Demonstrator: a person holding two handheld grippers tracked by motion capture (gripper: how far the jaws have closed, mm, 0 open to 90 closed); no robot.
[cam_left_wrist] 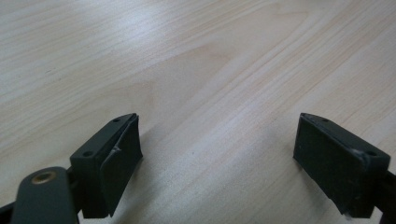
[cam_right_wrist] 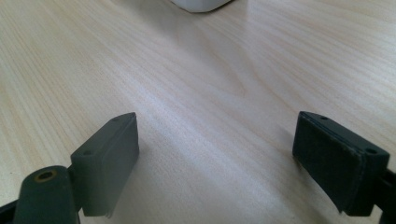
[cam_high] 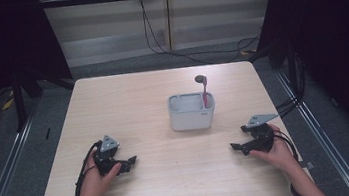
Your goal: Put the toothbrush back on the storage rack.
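white holder (cam_high: 192, 112), no legible writing

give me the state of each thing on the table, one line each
left tool: open, jaws wide apart, nothing between them, low over the table
right tool: open, jaws wide apart, nothing between them, low over the table
white container: upright near the table's middle, top open, untouched
pink utensil: standing in the container's right side, grey head sticking out above the rim
table: bare light wood around the container
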